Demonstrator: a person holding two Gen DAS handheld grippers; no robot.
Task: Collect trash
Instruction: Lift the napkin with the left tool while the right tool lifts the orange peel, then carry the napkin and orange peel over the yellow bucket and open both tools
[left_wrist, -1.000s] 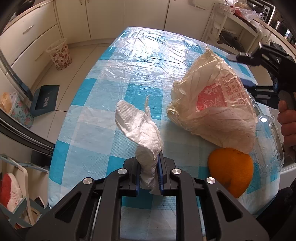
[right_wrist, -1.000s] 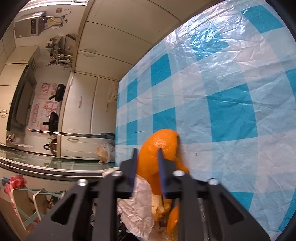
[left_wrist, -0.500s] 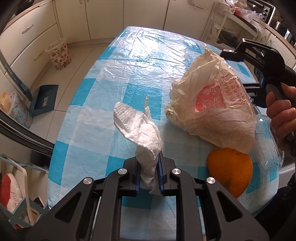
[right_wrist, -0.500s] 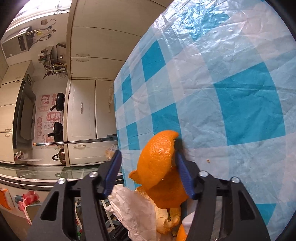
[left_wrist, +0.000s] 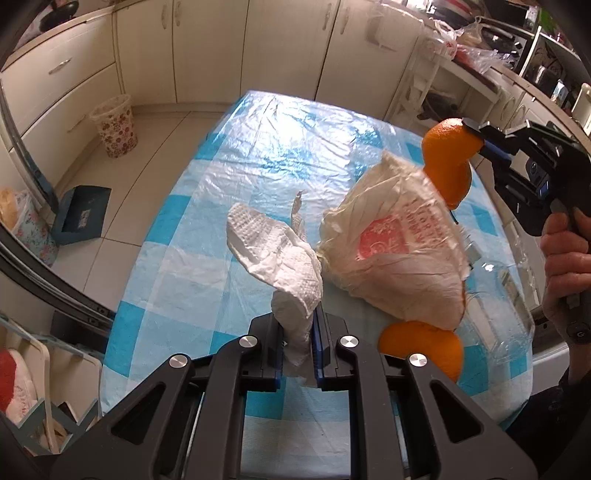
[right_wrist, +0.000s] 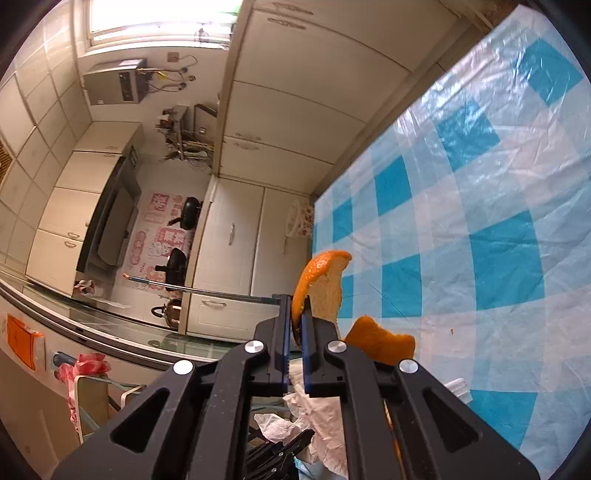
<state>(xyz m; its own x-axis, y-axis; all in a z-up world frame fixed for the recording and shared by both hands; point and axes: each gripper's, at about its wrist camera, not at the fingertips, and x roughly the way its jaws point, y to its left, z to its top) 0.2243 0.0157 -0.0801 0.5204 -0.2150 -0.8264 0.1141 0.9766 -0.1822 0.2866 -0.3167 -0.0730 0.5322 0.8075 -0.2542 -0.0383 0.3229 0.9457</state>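
The left gripper (left_wrist: 298, 347) is closed on a white paper towel (left_wrist: 280, 258), which rises toward 11 o'clock over the checked table (left_wrist: 192, 280). At 2 o'clock lies a crumpled bag (left_wrist: 395, 258) above an orange peel (left_wrist: 424, 347). Farther, the right gripper (right_wrist: 295, 328) pinches another peel piece (right_wrist: 321, 284) above the bag.

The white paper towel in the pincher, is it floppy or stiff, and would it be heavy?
Probably floppy: the paper towel bends over above the left gripper, which pinches its lower end, and its top droops sideways. Likely very light, since it looks like thin, crumpled, quilted paper. It probably won't slip, because the jaws squeeze it tightly.
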